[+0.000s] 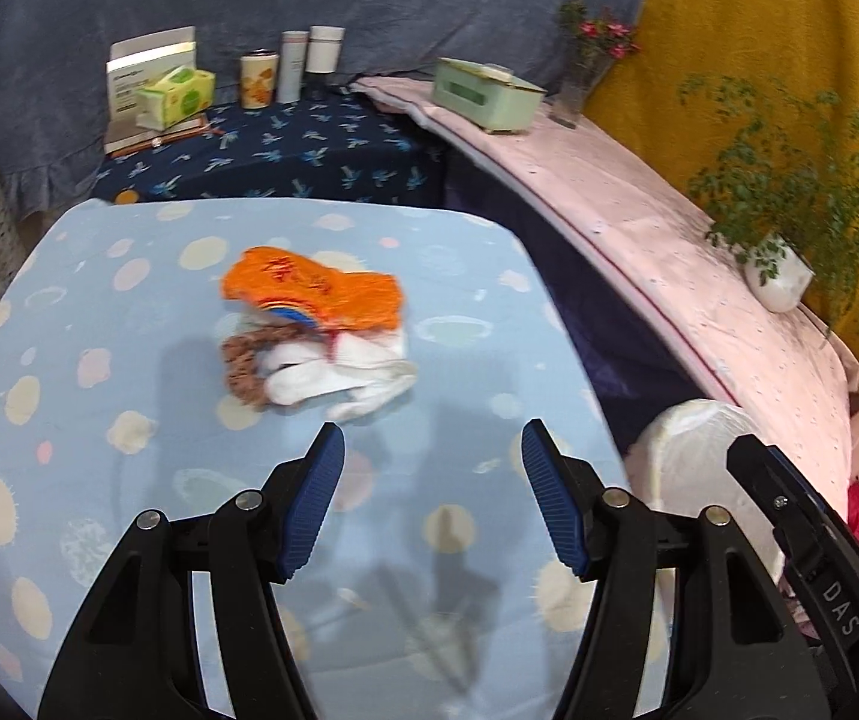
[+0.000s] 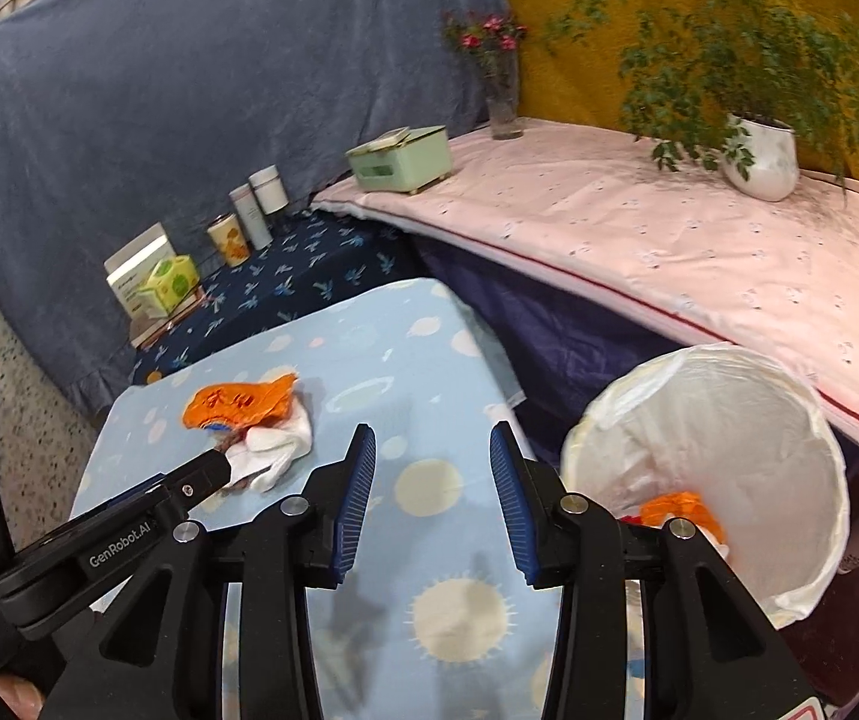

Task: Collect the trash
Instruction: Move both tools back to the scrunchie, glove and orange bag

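A small heap of trash lies on the light blue spotted tablecloth (image 1: 99, 420): an orange wrapper (image 1: 315, 291) on top, crumpled white tissue (image 1: 339, 375) below it, and a brown scrap (image 1: 246, 360) at its left. My left gripper (image 1: 432, 429) hovers just short of the tissue, open, with nothing between its blue pads. In the right wrist view the same wrapper (image 2: 237, 399) and tissue (image 2: 276, 447) sit at the left. My right gripper (image 2: 432, 429) is open and empty over the cloth, between the heap and the white-lined bin (image 2: 729, 420). Another orange wrapper (image 2: 678, 510) lies inside the bin.
The bin (image 1: 687, 456) stands off the table's right edge, under a pink-covered ledge (image 2: 669, 240) holding a mint box (image 2: 399, 162), a vase (image 2: 504, 102) and a potted plant (image 2: 759, 156). Behind the table, a tissue pack (image 1: 177, 93) and cans (image 1: 258, 81) sit on dark blue cloth.
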`<state>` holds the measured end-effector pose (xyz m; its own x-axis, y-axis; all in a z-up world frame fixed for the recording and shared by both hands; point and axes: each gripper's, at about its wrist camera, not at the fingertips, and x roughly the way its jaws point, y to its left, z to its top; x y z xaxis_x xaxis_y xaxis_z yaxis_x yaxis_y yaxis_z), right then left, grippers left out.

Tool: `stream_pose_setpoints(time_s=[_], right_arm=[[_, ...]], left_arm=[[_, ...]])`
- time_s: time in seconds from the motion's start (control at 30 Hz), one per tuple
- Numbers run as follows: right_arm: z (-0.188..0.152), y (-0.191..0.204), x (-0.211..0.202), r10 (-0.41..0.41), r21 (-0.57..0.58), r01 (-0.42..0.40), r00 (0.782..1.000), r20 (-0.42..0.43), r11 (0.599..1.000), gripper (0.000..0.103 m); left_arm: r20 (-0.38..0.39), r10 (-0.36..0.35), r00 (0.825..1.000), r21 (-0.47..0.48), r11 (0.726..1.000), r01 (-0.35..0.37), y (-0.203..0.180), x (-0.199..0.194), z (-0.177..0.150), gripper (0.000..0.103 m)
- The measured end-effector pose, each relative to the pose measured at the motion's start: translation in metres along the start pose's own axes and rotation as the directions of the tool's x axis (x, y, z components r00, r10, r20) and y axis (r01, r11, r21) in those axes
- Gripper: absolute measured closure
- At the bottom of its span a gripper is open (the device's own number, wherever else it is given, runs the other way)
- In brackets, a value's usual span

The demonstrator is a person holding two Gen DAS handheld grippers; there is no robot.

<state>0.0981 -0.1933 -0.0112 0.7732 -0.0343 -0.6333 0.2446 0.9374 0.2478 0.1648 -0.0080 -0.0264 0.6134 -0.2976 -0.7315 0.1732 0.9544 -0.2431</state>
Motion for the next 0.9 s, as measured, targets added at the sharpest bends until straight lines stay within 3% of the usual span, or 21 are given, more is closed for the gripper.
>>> stream_pose_setpoints(time_s=[0.47, 0.9], right_arm=[[-0.017, 0.069, 0.065, 0.069, -0.067, -0.078, 0.99, -0.12, 0.995, 0.063], [-0.026, 0.105, 0.15, 0.081, -0.088, -0.104, 0.969, -0.232, 0.991, 0.063]], left_arm=[[-0.056, 0.103, 0.993, -0.134, 0.985, -0.109, 0.103, 0.03, 0.005, 0.045], [-0.118, 0.103, 0.988, -0.168, 0.978, -0.122, 0.139, 0.089, 0.026, 0.045]])
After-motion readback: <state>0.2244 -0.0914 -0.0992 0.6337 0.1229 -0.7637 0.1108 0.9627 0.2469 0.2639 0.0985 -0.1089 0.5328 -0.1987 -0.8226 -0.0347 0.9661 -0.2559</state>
